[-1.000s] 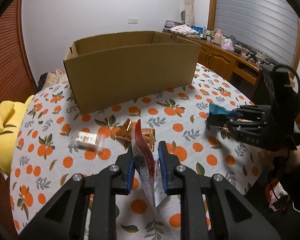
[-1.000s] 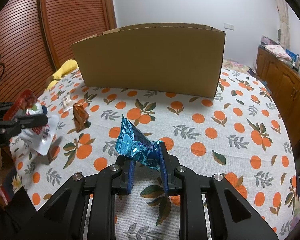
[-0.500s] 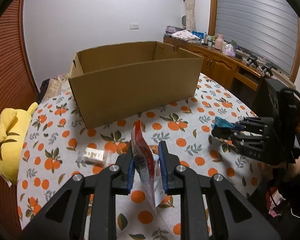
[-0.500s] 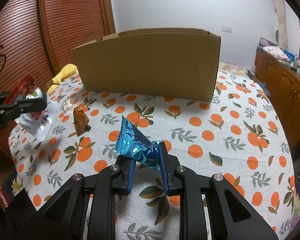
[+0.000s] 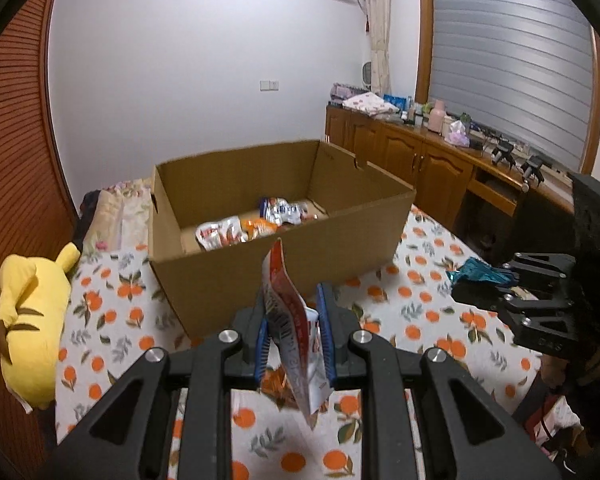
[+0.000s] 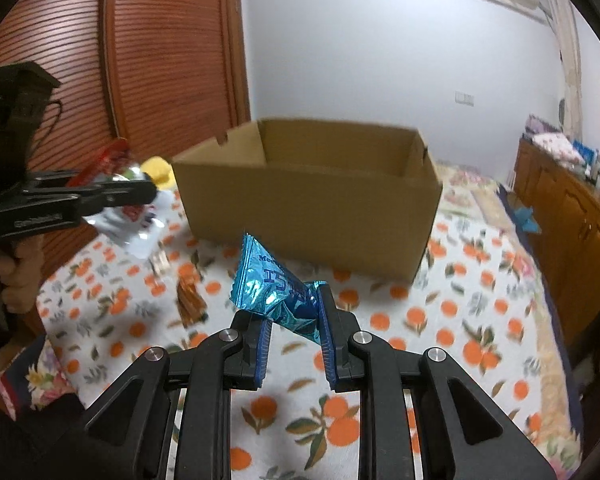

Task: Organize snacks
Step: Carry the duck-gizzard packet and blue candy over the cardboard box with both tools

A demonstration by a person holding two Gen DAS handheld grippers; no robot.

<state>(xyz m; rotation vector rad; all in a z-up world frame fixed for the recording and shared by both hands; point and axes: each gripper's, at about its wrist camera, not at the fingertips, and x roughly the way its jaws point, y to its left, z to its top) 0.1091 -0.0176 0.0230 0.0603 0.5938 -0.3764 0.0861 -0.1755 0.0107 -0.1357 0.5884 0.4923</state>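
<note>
Two snack packets are in the air, one per claw. The left claw (image 5: 292, 332) is clamped on a red-and-white pouch (image 5: 290, 316), held edge-on; the right claw (image 6: 292, 320) is clamped on a blue foil packet (image 6: 272, 288) by its lower corner. Both look light, thin and crinkly, likely slippery, so a pinch on the flat sealed edge suits them best. One cardboard box (image 5: 284, 256) stands at twelve o'clock, with at least three packets inside. At least two more snacks lie on the orange-print surface (image 6: 440, 320) at ten o'clock of the right claw.
</note>
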